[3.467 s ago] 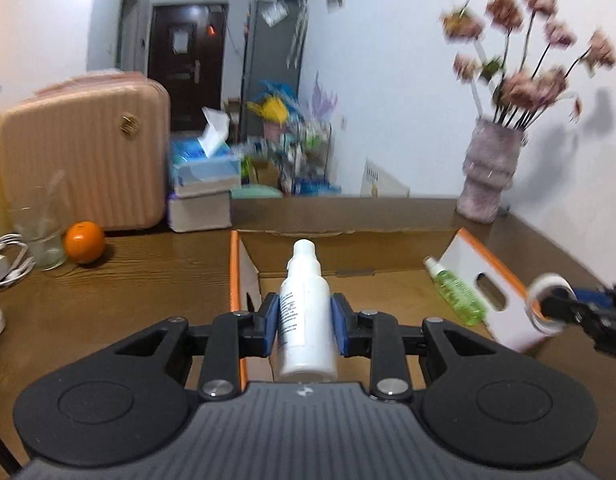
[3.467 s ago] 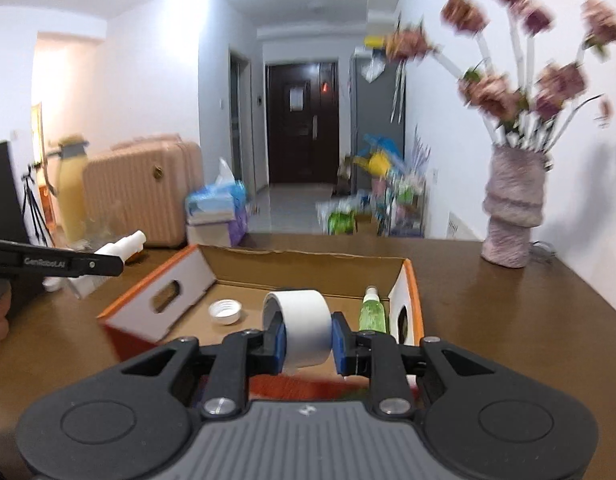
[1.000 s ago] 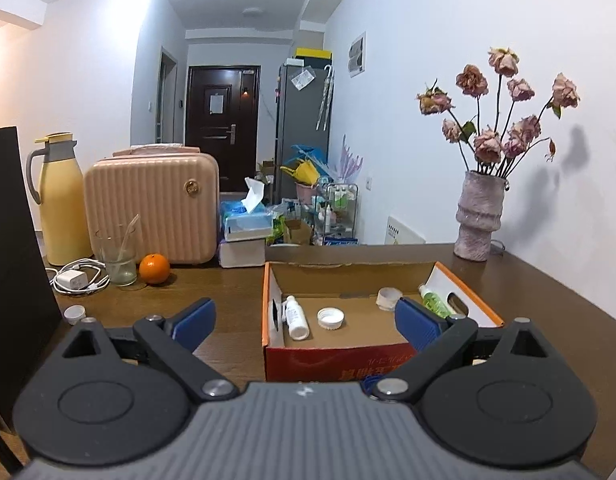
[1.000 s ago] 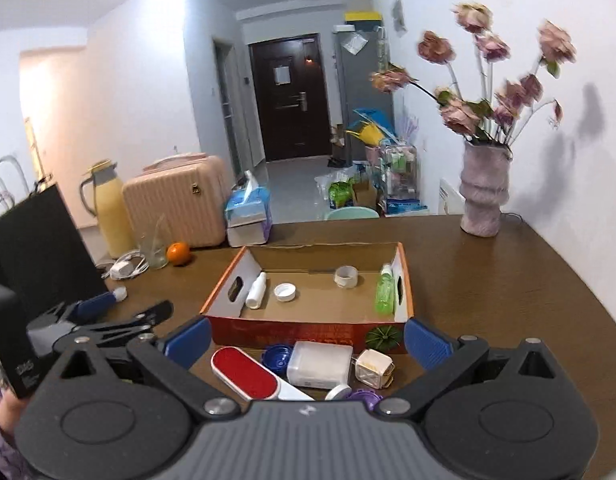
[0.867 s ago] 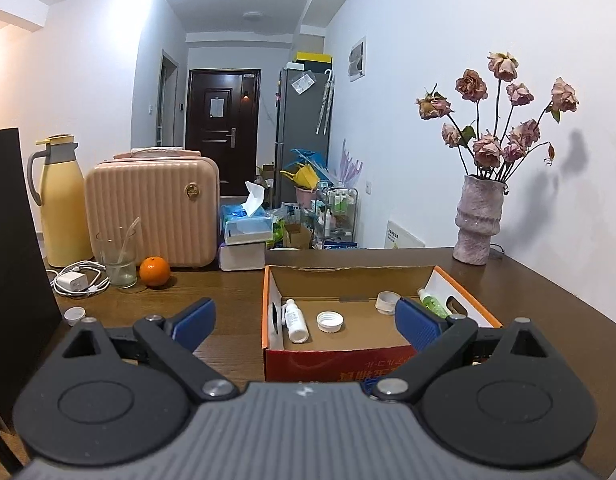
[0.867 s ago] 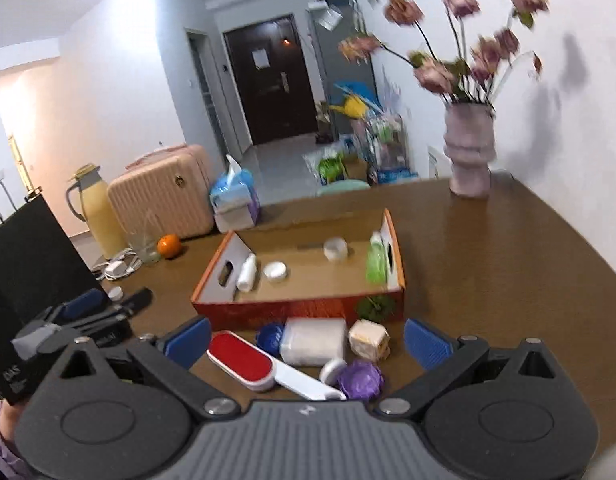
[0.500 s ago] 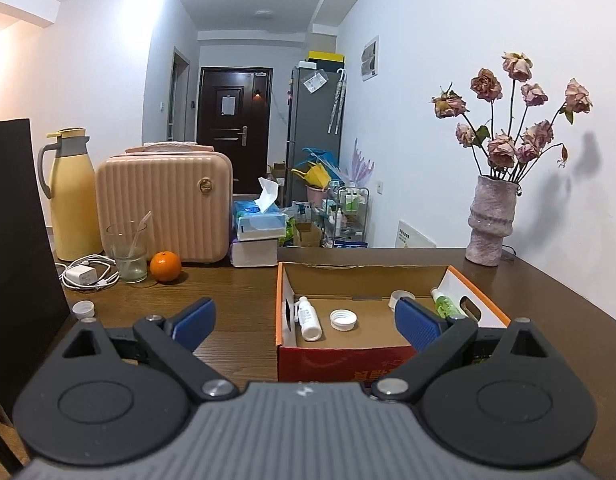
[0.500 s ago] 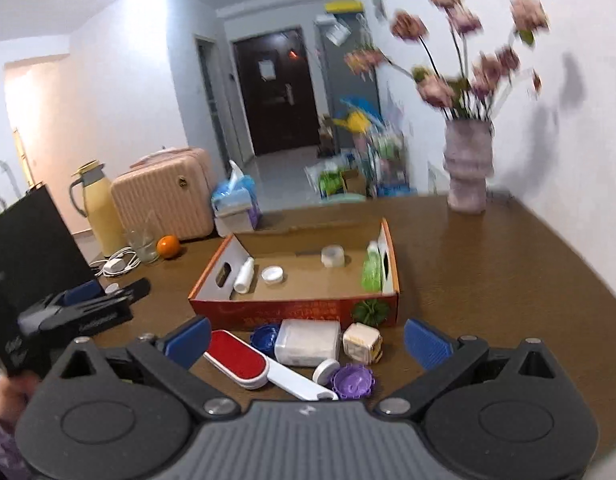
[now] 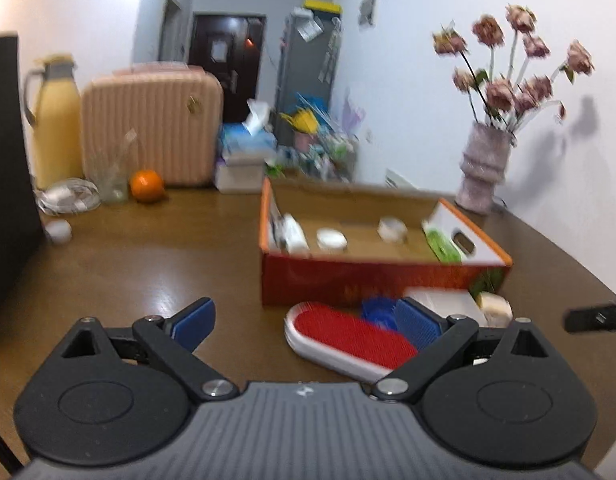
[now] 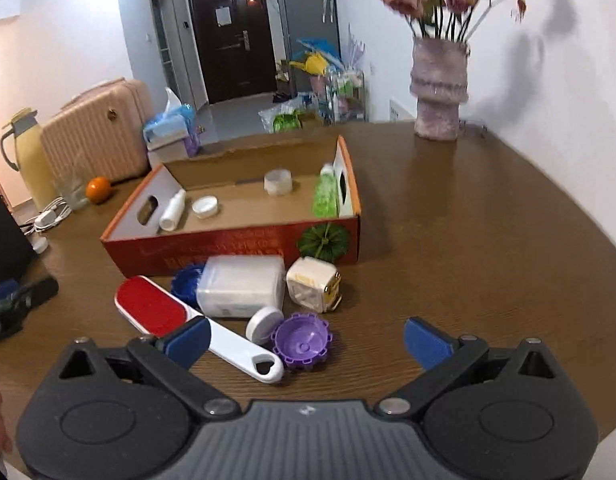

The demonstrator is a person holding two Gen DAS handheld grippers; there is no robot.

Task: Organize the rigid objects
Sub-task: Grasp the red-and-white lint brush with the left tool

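Four items already lie inside the cardboard box [image 10: 243,240]: a white bottle [image 10: 172,210] by its left wall, a white cap [image 10: 205,206] beside that, a tape roll [image 10: 277,181] toward the back, a green bottle [image 10: 325,196] along the right wall. Loose pieces cluster just in front of the box on the desk [image 10: 468,240]: red lint brush [image 10: 155,306], blue cap [image 10: 185,280], translucent white container [image 10: 241,292], cream cube-shaped plug [image 10: 312,290], small white lid [image 10: 264,323], purple gear-shaped cap [image 10: 302,340].

Left gripper [image 9: 305,322]: jaws spread wide, nothing held, lint brush between and beyond them. Right gripper [image 10: 305,340]: spread, empty, over the purple cap and white lid.

Judgement: between placements, selecting next pickups. Next move calls for descending, centring one piece between the fingers, closing.
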